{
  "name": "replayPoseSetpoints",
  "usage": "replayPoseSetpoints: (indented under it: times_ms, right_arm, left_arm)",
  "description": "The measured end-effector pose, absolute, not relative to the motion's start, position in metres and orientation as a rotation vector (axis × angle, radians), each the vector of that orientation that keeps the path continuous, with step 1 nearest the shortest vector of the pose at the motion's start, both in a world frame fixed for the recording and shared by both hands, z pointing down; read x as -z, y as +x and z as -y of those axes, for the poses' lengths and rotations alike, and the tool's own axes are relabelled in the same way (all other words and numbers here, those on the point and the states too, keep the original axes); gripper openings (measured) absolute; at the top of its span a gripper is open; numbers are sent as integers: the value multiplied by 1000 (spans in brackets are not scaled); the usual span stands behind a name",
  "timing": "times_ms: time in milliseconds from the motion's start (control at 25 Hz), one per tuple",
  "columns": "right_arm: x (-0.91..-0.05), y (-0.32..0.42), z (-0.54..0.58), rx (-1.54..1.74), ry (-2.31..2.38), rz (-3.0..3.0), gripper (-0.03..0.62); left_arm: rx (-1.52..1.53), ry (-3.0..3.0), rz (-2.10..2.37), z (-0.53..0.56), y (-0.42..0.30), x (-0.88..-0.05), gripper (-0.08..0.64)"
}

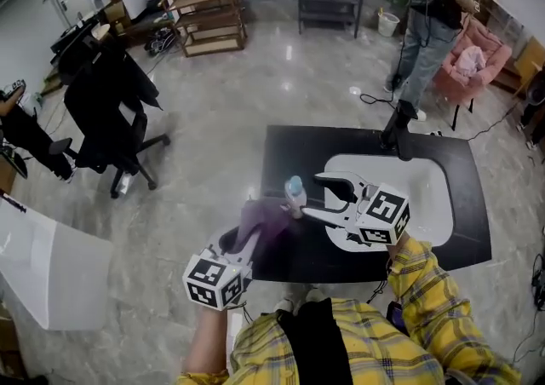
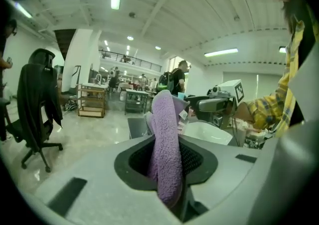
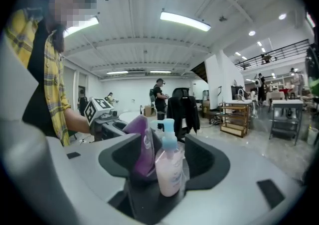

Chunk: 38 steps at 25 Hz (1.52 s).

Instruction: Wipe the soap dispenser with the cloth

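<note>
Left to right: my left gripper [image 1: 252, 241] is clamping purple fleece cloth [image 2: 167, 139], pressing it against side of clear plastic soap dispenser with pink liquid and blue pump [image 3: 169, 170]. My right gripper [image 1: 313, 196] is gripping dispenser upright between jaws, over near edge of black table [image 1: 289, 146], left of white oval basin [image 1: 426, 177]. Judging wipe as under way: one side being rubbed; other sides and pump remaining. Count: two grippers, one cloth, one dispenser, one basin.

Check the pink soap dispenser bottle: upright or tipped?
Upright: the pink soap dispenser bottle stands vertical in the right gripper, blue pump on top.
</note>
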State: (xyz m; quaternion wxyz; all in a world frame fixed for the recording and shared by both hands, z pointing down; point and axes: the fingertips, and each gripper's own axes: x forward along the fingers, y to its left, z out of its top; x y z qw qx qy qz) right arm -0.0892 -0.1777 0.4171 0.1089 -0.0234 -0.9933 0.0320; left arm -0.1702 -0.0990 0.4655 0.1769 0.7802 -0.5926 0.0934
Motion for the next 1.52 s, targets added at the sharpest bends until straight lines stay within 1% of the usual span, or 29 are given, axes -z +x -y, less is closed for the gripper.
replayPoseSetpoints:
  times_ms: [200,560,800,1000,1240,1520]
  right_arm:
    - [-422,-112,174,19,-324,2839,242]
    - [-427,-131,174,124,-601,2704,240]
    - [-437,-134,178,241,-687,2608,186]
    - [-444,-135,172,283,-750,2532,127]
    - [-444,-136,176,212,-617,2599,124]
    - [-443,-136,191,129,-230,2718,124]
  left_arm:
    - [-156,2153,1694,80,-177,-464,75]
    - [-89,2076,1744,62,-189,-464,75]
    - [-34,2034,1750,59,-190,-471,75]
    - [-5,2035,1726,63,-186,-471,77]
    - [-8,2053,1705,71,-181,-472,75]
    - [-4,2070,1668,83,-175,-475,77]
